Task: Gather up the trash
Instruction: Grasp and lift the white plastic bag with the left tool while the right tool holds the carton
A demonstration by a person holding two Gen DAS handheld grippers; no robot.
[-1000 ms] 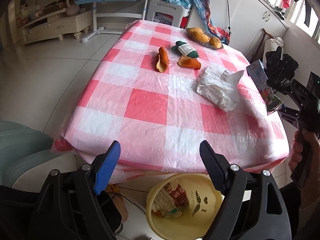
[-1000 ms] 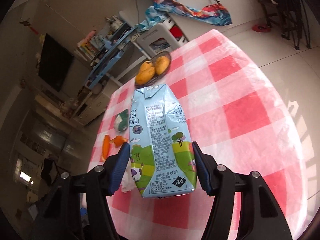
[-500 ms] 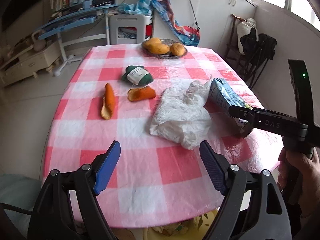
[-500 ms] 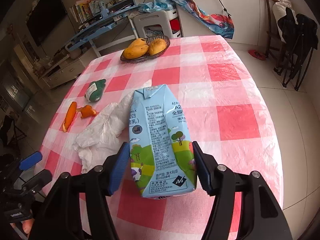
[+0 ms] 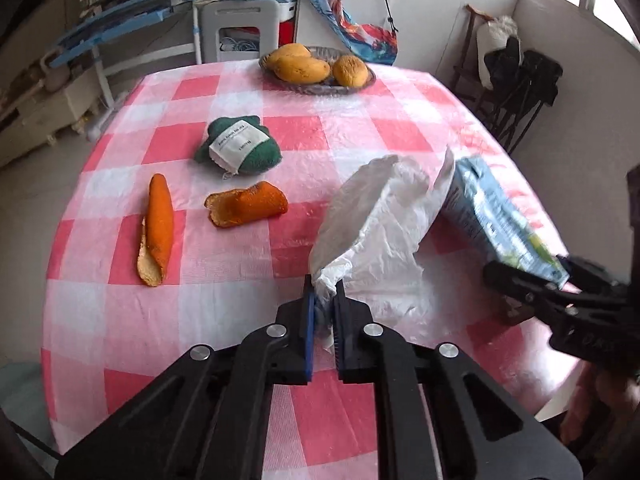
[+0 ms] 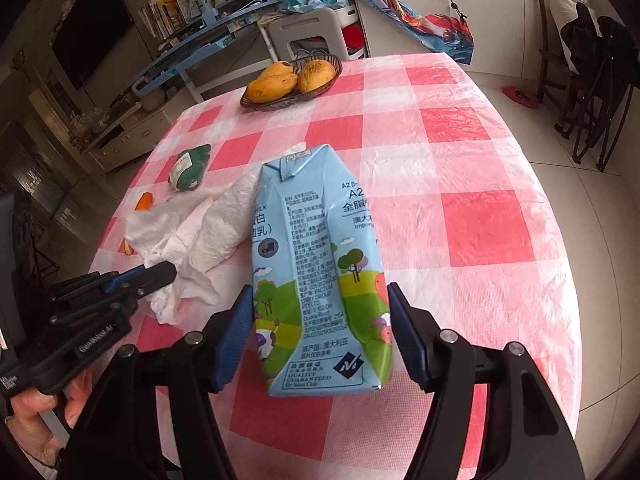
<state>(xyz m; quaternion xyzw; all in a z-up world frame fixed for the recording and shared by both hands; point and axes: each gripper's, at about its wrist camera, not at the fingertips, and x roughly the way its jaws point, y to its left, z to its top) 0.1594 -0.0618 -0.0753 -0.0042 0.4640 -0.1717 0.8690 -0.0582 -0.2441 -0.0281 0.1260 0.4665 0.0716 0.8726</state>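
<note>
My left gripper [image 5: 322,300] is shut on the near corner of a crumpled white plastic bag [image 5: 376,220] lying on the pink checked table [image 5: 248,248]. My right gripper [image 6: 320,320] is shut on a light blue milk carton [image 6: 316,272], held just above the table to the right of the bag; the carton also shows in the left wrist view [image 5: 500,216]. Two orange peels [image 5: 156,228] [image 5: 246,204] and a green packet with a white label [image 5: 238,148] lie left of the bag. The bag [image 6: 200,232] and the left gripper [image 6: 160,276] show in the right wrist view.
A dish of mangoes [image 5: 316,68] stands at the table's far edge. A white stool [image 5: 240,28] and blue shelves [image 5: 132,12] stand behind the table. A dark folding chair [image 5: 520,92] stands at the right.
My left gripper has moved forward over the table and shut on the white bag's corner; it was open before. My right gripper still holds the carton, now close beside the bag.
</note>
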